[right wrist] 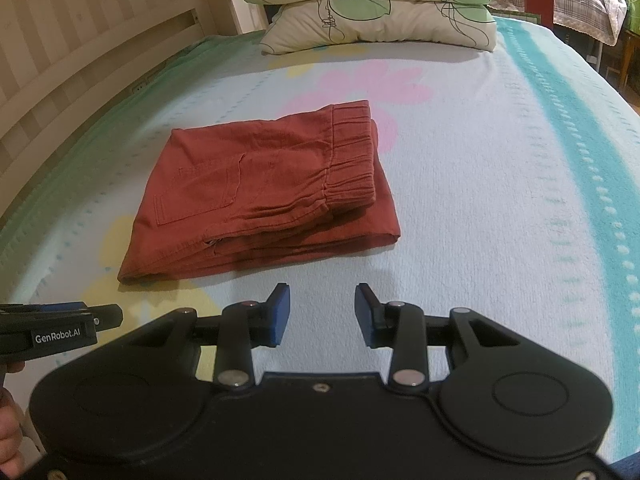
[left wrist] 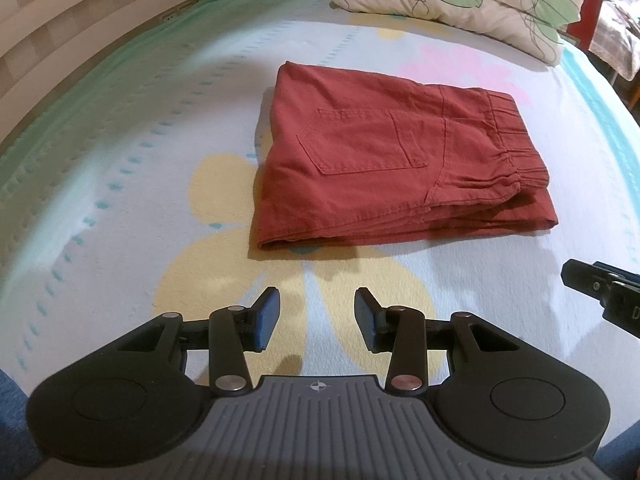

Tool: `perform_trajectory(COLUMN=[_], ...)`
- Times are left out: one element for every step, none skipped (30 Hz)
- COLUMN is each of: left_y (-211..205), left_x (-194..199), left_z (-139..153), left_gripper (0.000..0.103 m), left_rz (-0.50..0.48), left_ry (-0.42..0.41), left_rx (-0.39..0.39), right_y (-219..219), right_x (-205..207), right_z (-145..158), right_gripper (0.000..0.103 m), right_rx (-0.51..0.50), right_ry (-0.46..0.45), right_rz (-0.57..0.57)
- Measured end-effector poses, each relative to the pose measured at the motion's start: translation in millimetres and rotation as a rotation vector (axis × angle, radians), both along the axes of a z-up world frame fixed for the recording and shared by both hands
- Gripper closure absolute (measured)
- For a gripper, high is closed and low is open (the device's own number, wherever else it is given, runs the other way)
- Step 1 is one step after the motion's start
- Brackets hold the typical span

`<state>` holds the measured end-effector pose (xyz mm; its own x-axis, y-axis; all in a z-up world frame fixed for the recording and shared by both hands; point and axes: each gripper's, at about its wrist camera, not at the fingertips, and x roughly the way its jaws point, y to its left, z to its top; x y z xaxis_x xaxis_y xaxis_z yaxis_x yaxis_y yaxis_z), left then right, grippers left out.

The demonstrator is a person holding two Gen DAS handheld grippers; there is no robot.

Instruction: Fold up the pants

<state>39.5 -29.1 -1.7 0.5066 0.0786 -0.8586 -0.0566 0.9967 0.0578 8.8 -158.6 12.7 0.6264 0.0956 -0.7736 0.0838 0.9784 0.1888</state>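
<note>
A: What's being seen at far left?

B: A slatted headboard is being shown along the left edge, w/ the bed running beside it. The bed is being covered by a pale blue sheet w/ yellow and pink flower shapes and teal dashes.

A: And the left gripper?

B: It's being held low over the sheet, near the front edge, pointing down at an angle. Its jaws are being kept spread; nothing is being pinched betw. the blue pads. Only bare sheet is being seen in the gap.

A: Where are the pants?

B: They're being left lying flat mid-bed, folded into a compact red rectangle, just beyond both tools and touched by neither. A back pocket is being shown on top, the elastic waistband is being turned toward the right side, and layered edges are being shown along the near side.

A: The right gripper?

B: It's being held beside the left one, also over bare sheet, apart from the pants. Jaws are likewise being kept spread, nothing betw. them. A hand is being glimpsed at the lower left of the right view.

A: Farther right and back?

B: Two pillows w/ green leaf print are being stacked at the far end. A plaid cloth is being seen past the bed's right edge.
</note>
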Motion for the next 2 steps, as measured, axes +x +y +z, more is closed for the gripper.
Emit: perform_trajectory(left_y=[0.0, 0.1], left_x=[0.1, 0.2], left_z=[0.0, -0.1], left_gripper=[0.063, 0.063], left_rz=[0.0, 0.0], left_ry=[0.0, 0.001], left_rx=[-0.001, -0.001], right_y=[0.0, -0.1], right_x=[0.0, 0.1], right_z=[-0.2, -0.6], right_gripper=[0.056, 0.056], right_rx=[0.0, 0.0], right_ry=[0.0, 0.001], right_rz=[0.0, 0.0])
